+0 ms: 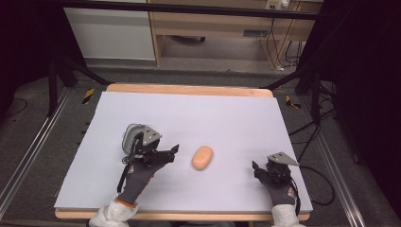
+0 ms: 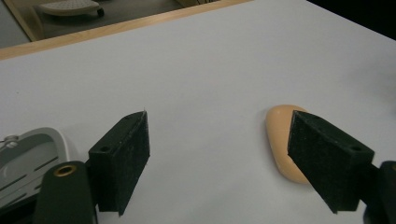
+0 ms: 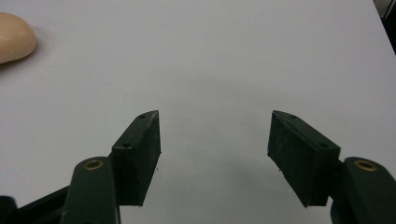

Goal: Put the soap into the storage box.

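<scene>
So we're at the approach step here, nothing picked up yet. An orange-tan oval lump (image 1: 202, 157) (bread roll? soap? can't tell) lies flat on the white table cover (image 1: 189, 113), a bit below the middle of the high view.

The left gripper (image 1: 173, 152) sits just left of the lump in the high view, tips aimed toward it, jaws spread wide with nothing between them. From the left gripper view the lump (image 2: 280, 140) is at the right side of the frame, partly tucked behind the right-hand jaw, so it's off the centreline of the gap rather than between the jaws. There's also a grey-white plastic thing (image 2: 32, 156) at the lower left of that view, and I can't tell what it is.

The right gripper (image 1: 257, 169) is parked at the lower right of the high view, well apart from the lump, jaws also wide apart and empty. In the right gripper view the lump (image 3: 14, 37) just peeks in at the upper left corner.

My guess for the next move: the left one needs to shift sideways or swing so the lump lands in the middle of the gap, drop low to the table, then close gently across the narrow width. It looks rounded, so squeezing off-centre could squirt it out.
</scene>
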Motion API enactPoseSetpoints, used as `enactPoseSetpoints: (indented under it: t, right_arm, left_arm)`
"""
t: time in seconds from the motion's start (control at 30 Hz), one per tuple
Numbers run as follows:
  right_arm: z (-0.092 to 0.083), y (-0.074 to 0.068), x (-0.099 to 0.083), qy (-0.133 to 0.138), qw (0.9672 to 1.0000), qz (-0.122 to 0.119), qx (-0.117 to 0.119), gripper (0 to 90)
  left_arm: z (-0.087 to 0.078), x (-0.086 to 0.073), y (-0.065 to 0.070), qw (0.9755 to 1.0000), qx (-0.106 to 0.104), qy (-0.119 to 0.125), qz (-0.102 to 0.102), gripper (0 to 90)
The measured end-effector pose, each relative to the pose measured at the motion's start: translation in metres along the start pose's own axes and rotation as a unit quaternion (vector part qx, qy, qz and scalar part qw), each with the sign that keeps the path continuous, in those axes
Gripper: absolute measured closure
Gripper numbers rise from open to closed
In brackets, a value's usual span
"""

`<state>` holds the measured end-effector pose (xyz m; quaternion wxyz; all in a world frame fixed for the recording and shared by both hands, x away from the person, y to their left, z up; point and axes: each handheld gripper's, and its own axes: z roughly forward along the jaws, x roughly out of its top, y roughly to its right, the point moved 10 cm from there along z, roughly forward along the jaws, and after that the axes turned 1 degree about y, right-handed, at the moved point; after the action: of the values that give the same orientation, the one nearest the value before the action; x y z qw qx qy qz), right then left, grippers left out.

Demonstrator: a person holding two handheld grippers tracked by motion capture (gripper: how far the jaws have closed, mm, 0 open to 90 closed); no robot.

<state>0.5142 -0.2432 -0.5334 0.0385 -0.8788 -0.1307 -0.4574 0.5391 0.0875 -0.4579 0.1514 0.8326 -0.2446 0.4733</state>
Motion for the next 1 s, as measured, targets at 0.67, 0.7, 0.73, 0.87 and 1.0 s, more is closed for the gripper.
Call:
enactPoseSetpoints:
  t: [0.67, 0.7, 0.73, 0.87, 1.0]
  right_arm:
    - [0.0, 0.0, 0.001, 0.003, 1.0, 0.002, 0.002, 36.8]
    - [0.0, -0.001, 0.001, 0.003, 1.0, 0.002, 0.003, 37.5]
    - [0.0, -0.001, 0.001, 0.003, 1.0, 0.002, 0.003, 37.5]
    - [0.0, -0.001, 0.001, 0.003, 1.0, 0.003, 0.005, 40.0]
    - [0.0, -0.001, 0.001, 0.003, 1.0, 0.003, 0.006, 41.4]
  left_arm:
    - [0.03, 0.004, 0.033, 0.9994, -0.014, -0.02, 0.023, 19.3]
    - [0.032, 0.003, 0.035, 0.9994, -0.015, -0.021, 0.025, 19.3]
    - [0.032, 0.003, 0.035, 0.9994, -0.015, -0.021, 0.025, 19.3]
    - [0.039, 0.001, 0.041, 0.9991, -0.019, -0.026, 0.027, 19.4]
    - [0.045, -0.001, 0.045, 0.999, -0.02, -0.029, 0.027, 19.4]
